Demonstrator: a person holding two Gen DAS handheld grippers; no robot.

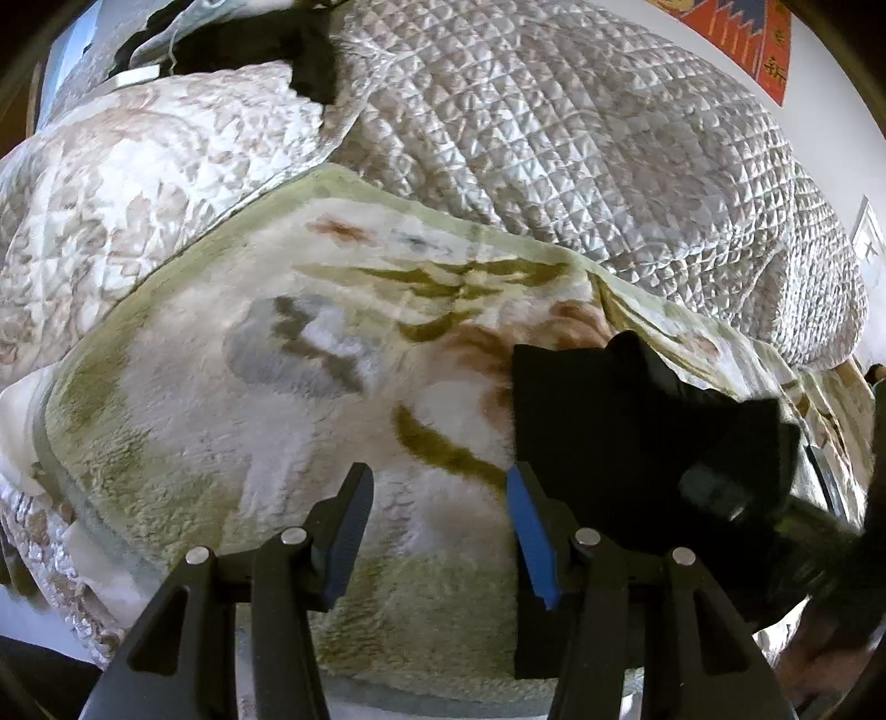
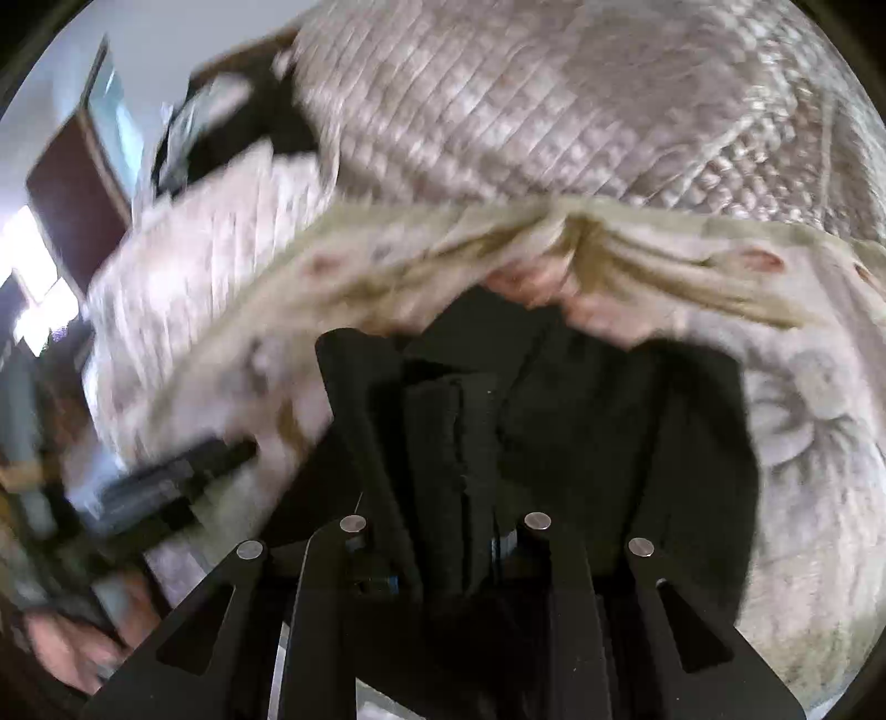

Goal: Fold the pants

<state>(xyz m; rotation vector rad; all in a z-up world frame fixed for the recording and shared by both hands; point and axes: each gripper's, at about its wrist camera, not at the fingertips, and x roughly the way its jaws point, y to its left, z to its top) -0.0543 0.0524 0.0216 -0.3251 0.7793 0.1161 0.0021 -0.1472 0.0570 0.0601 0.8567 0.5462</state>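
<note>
Nearest in the left wrist view, the left gripper (image 1: 440,501) stands with its jaws spread wide, nothing between the blue pads (image 1: 529,531), hovering over a plush floral blanket (image 1: 266,387). Just right of its right finger lie the black pants (image 1: 637,443), a dark bundle resting on the blanket, its top layer raised in a peak at the far edge. At the far right edge of that view a blurred dark shape lies against the pants; this seems to be the other tool, though it is too smeared to be sure.

In the right wrist view, the right gripper (image 2: 448,531) is clenched on a thick vertical fold of the pants (image 2: 609,421), the cloth bunched between the two fingers and hiding their pads. The rest of the garment spreads ahead and to the right over the blanket (image 2: 803,421). This picture is heavily motion-blurred. At its left the left gripper (image 2: 177,476) appears as a dark streak, with the person's hand (image 2: 61,648) below it near the lower left corner.

Beyond the blanket's green border, a silvery quilted bedspread (image 1: 581,138) covers the bed's far side, and a pale floral quilt (image 1: 138,166) lies to the far left. A red patterned hanging (image 1: 758,39) shows on the wall at top right.
</note>
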